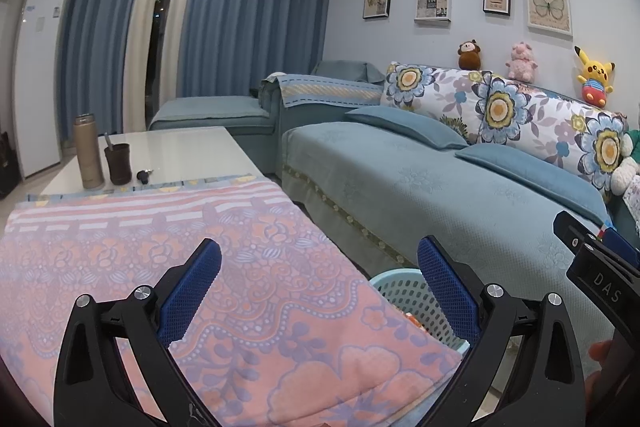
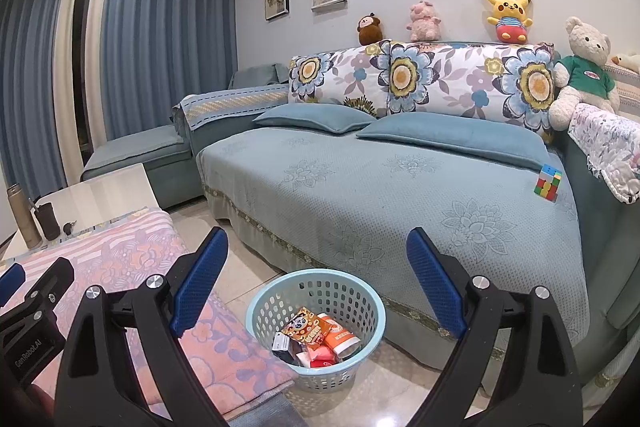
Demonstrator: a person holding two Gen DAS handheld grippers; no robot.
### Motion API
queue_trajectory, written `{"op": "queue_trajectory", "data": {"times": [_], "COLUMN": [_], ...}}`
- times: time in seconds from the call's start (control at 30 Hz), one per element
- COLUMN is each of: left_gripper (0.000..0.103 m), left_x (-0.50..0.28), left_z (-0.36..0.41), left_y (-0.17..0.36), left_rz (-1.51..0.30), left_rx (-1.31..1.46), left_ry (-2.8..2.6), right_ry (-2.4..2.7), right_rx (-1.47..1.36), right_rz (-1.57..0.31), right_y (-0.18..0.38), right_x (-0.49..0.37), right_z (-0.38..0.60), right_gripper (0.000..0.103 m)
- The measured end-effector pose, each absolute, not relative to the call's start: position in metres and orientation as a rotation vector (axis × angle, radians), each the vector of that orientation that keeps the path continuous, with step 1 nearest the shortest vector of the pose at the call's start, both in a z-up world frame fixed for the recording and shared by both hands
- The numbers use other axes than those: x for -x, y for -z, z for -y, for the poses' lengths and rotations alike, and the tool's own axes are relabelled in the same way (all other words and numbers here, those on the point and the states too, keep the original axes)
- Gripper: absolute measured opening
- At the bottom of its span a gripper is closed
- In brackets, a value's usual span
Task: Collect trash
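Observation:
A light blue perforated basket (image 2: 320, 323) stands on the floor between the table and the sofa. It holds several snack wrappers (image 2: 316, 339). My right gripper (image 2: 316, 287) is open and empty, above the basket. My left gripper (image 1: 320, 287) is open and empty above the pink patterned cloth (image 1: 180, 267) on the table. The basket's rim (image 1: 400, 291) shows at the table's right edge in the left wrist view. The right gripper's body (image 1: 600, 267) shows at the far right there.
A teal sofa (image 2: 400, 187) with floral cushions and plush toys is behind the basket. A colourful cube (image 2: 548, 183) lies on it. On the white table (image 1: 180, 151) stand a flask (image 1: 88, 151), a dark cup (image 1: 119, 163) and keys (image 1: 144, 175).

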State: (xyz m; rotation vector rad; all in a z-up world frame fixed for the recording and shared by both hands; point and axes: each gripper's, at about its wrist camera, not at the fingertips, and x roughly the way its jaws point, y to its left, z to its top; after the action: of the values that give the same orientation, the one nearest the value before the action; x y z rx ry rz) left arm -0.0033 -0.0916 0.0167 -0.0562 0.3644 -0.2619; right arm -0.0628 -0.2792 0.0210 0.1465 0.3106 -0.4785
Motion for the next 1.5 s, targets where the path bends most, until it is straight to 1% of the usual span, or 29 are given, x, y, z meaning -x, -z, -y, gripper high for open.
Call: {"op": "queue_trajectory", "data": {"times": [1.5], "left_gripper": [0.095], "left_x": [0.0030], "left_z": [0.0863], "left_y": [-0.0183], "left_rz": [-0.352], "left_rx": [0.035], "left_ry": [0.245], "right_ry": [0.466], "right_rx": [-0.159], "right_rz": [-0.325], "right_y": [-0.0185], "right_x": [0.0543], "right_z": [0.2842], "right_gripper": [0.086]}}
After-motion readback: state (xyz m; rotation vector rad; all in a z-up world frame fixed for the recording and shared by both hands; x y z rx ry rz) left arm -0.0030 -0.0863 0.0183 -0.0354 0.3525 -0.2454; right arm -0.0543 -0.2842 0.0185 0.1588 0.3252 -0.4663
